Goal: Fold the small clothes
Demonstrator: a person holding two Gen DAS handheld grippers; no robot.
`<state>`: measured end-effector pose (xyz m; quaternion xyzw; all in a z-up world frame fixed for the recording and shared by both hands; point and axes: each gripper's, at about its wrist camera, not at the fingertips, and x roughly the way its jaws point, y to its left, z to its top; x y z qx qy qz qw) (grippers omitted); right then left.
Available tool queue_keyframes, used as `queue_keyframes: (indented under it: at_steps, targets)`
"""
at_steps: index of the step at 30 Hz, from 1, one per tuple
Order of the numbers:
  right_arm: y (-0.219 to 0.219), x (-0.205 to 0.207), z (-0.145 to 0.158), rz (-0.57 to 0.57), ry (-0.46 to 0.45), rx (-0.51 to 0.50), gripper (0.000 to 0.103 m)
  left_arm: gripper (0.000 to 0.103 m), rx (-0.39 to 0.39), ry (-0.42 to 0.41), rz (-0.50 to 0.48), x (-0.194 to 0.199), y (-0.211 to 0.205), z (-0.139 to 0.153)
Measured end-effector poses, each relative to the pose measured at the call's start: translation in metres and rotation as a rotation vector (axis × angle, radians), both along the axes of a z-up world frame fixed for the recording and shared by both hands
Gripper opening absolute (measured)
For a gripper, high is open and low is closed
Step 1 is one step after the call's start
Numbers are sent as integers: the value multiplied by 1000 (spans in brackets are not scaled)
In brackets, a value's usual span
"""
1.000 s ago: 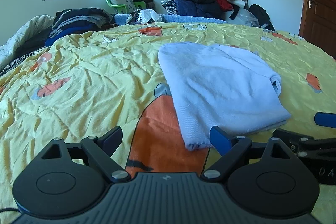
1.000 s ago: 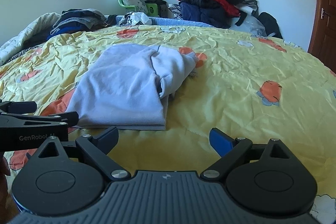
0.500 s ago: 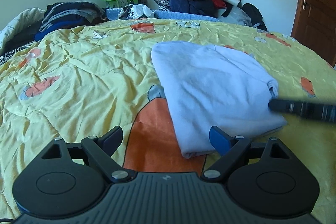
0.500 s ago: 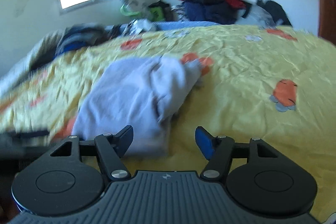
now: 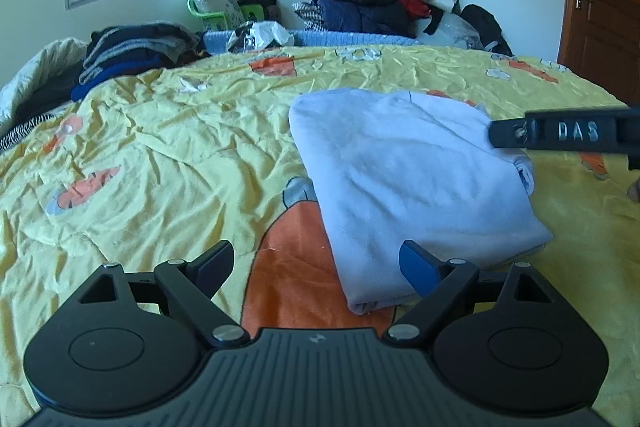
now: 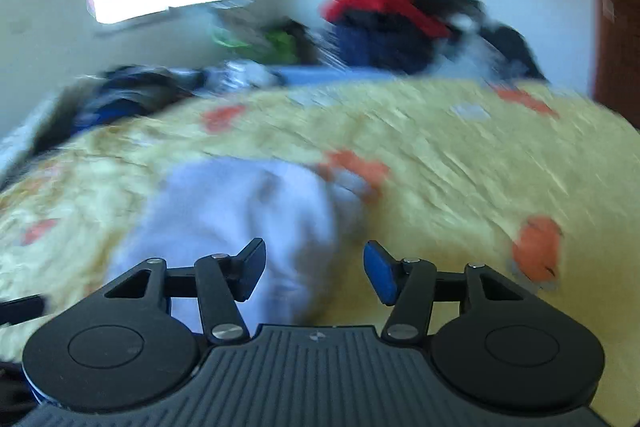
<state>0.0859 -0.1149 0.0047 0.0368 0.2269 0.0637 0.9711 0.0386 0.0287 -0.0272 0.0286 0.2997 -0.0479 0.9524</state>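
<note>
Swinging over the sweater (image 5: 404, 179) on the bed (image 5: 168, 147), right gripper (image 6: 314, 271) spreads its jaws, likely seeking another fold.

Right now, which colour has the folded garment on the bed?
Pale lavender-blue, plain with no pattern. The folded garment shows best in the left wrist view.
</note>
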Motion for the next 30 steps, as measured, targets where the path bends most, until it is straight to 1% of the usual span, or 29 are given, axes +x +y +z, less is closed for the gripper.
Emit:
queue_keyframes:
  at_steps: [1,2,3,4,6,7,8,10,12,13,16,19,22,28,30]
  targets:
    - [8,-1,0,49,-1,-20,61,91,-8,4,5,0,0,-1]
    - [14,0,-2,89,12,-31,58,91,-18,6,8,-1,0,-1]
    - [18,3,-7,118,37,-36,56,91,-25,8,9,-3,1,-2]
    - [21,7,-15,125,68,-50,56,91,-26,10,9,-4,1,-3]
    - [23,13,-26,83,98,-101,56,91,-18,14,11,-7,2,-5]
    - [21,12,-27,72,103,-93,56,91,-17,12,12,-8,3,-5]
    - [18,9,-24,69,102,-64,56,91,-19,11,13,-9,4,-4]
    - [16,-3,-17,72,76,-33,59,91,-27,12,17,-9,6,-3]
    - [17,-14,-16,79,52,-43,67,91,-41,10,22,-11,8,-2]
    - [19,-16,-18,84,58,-53,68,91,-43,10,23,-13,9,-2]
    - [20,-15,-34,62,119,-104,67,91,-35,15,22,-18,10,-3]
    - [13,-23,-33,49,120,-39,67,91,-25,11,26,-24,12,-4]
    - [14,-36,-31,48,107,-43,67,91,-36,13,34,-28,17,-3]
    - [16,-51,-32,54,115,-48,68,91,-44,16,47,-35,23,-4]
    - [17,-56,-33,53,120,-46,70,91,-42,15,48,-38,25,-4]
